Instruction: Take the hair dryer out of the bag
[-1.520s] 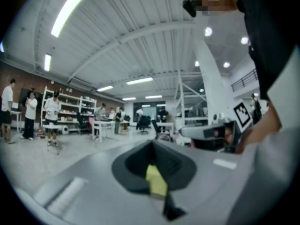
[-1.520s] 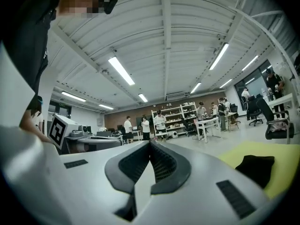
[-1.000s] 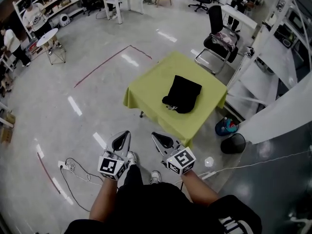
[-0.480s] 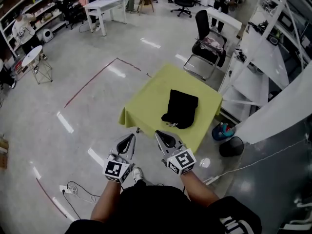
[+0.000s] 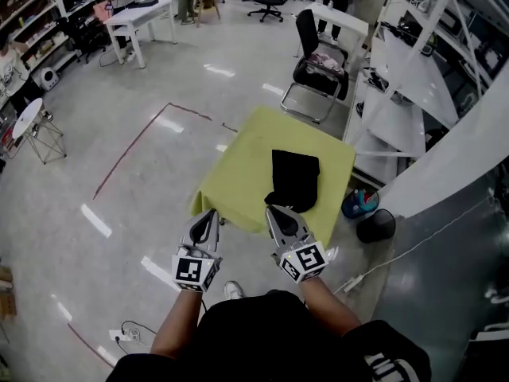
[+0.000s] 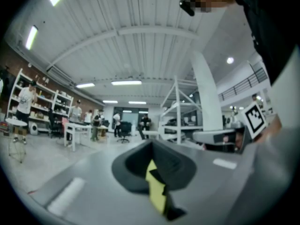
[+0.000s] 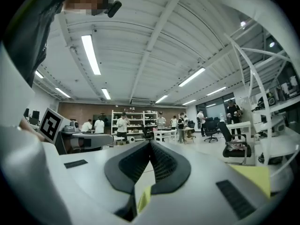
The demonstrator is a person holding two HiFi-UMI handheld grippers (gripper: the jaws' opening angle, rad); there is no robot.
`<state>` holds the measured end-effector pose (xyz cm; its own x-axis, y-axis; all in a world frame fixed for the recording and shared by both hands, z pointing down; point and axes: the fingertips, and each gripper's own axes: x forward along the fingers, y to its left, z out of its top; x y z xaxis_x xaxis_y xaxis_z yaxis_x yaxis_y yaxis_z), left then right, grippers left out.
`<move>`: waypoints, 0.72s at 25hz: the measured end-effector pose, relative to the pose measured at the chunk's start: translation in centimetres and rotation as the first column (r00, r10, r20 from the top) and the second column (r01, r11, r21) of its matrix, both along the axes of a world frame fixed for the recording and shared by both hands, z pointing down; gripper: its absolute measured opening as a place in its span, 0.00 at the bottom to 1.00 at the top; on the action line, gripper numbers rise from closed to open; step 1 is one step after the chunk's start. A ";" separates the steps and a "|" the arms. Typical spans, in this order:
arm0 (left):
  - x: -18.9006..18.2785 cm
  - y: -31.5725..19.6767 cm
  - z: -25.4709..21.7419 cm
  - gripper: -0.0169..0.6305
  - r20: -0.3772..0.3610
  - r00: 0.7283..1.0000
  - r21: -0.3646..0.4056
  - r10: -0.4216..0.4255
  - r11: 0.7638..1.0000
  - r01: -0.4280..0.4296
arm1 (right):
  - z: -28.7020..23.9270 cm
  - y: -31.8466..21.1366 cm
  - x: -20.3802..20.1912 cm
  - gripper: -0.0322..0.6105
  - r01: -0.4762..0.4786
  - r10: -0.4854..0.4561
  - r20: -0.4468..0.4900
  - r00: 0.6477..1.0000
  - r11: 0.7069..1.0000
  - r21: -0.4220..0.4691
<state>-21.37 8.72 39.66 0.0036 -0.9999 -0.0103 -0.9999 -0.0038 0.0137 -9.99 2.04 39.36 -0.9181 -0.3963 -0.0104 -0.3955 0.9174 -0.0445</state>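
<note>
A black bag (image 5: 293, 179) lies on a small table under a yellow-green cloth (image 5: 245, 168), in the middle of the head view. The hair dryer is hidden from sight. My left gripper (image 5: 208, 218) is held level just short of the table's near edge, jaws shut with nothing between them. My right gripper (image 5: 278, 214) sits beside it, its tip over the near edge of the cloth just below the bag, also shut and empty. In the left gripper view the closed jaws (image 6: 151, 146) frame a sliver of the cloth; the right gripper view shows closed jaws (image 7: 150, 146) too.
A black office chair (image 5: 318, 66) stands behind the table. White shelving (image 5: 406, 94) runs along the right. A black bin (image 5: 375, 227) and a blue container (image 5: 359, 204) sit on the floor at the table's right. A cable and power strip (image 5: 127, 337) lie at lower left. People and tables fill the far room.
The person has walked toward the table. Both grippers, still shut, have moved forward from over bare floor to the table's near edge, and the bag is closer.
</note>
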 end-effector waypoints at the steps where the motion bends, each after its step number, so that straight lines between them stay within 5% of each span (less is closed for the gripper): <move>1: -0.2 -0.5 0.1 0.04 -0.005 1.000 -0.003 0.007 1.000 -0.007 | 0.5 -0.4 0.3 0.06 -0.027 0.026 -0.006 1.000 1.000 -0.015; 9: 1.3 -5.5 1.2 0.04 -0.018 0.991 -0.026 0.133 0.991 -0.134 | 2.1 -5.2 3.1 0.06 -0.194 0.195 -0.005 0.981 0.973 -0.125; 18: 3.7 -13.1 2.0 0.04 0.036 0.971 -0.064 0.234 0.971 -0.232 | 2.9 -12.3 4.3 0.06 -0.245 0.249 0.004 0.968 0.957 -0.153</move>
<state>-17.62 -4.37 41.67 0.2359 -0.9703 0.0538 -0.9712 -0.2373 -0.0217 -5.65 -10.22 42.30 -0.7915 -0.6094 0.0463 -0.6062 0.7732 -0.1863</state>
